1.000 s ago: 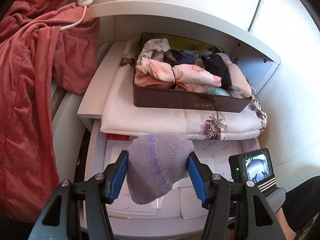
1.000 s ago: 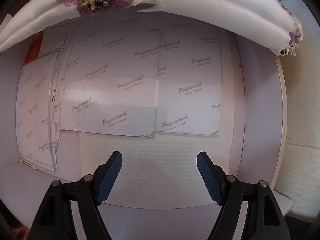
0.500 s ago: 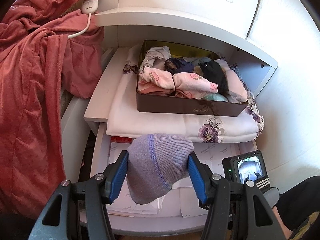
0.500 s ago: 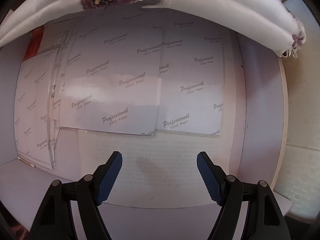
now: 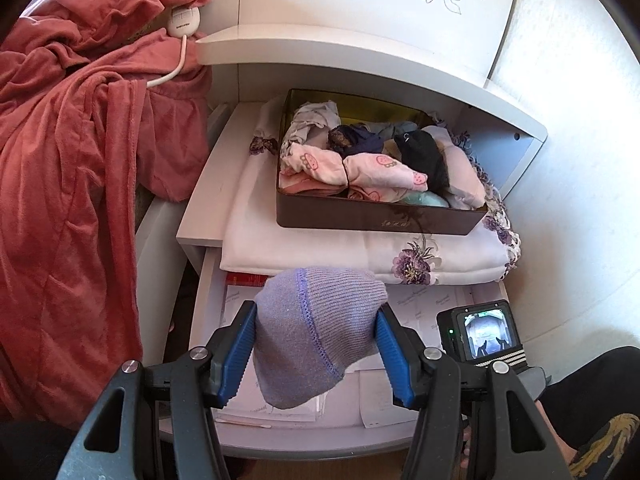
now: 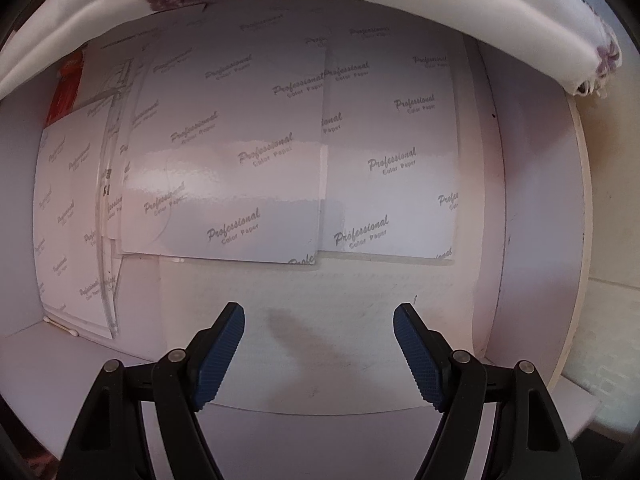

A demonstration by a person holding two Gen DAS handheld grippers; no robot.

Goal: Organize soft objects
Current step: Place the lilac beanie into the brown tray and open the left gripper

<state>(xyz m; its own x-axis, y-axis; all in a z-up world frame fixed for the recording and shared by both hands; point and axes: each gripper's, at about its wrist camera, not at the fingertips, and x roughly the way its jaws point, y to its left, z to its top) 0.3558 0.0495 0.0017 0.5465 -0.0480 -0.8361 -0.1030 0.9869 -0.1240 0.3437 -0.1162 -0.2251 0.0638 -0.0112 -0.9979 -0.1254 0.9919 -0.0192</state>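
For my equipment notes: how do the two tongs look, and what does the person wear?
Both the left tongs and the right tongs have black angular arms, silver rivets and ribbed blue pads. The right unit carries a small screen. The person wears dark clothing with a yellow pattern.

text: "Professional Color Paper" | on: paper sheets [image 6: 248, 168] | place: open drawer [image 6: 532, 240]

Photo paper sheets [image 6: 248, 184] line the drawer – white controller [image 5: 183, 21] above

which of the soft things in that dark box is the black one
The black fabric bundle at the right rear of the dark brown box, beside the pink printed rolls; everything else there is pale or navy.
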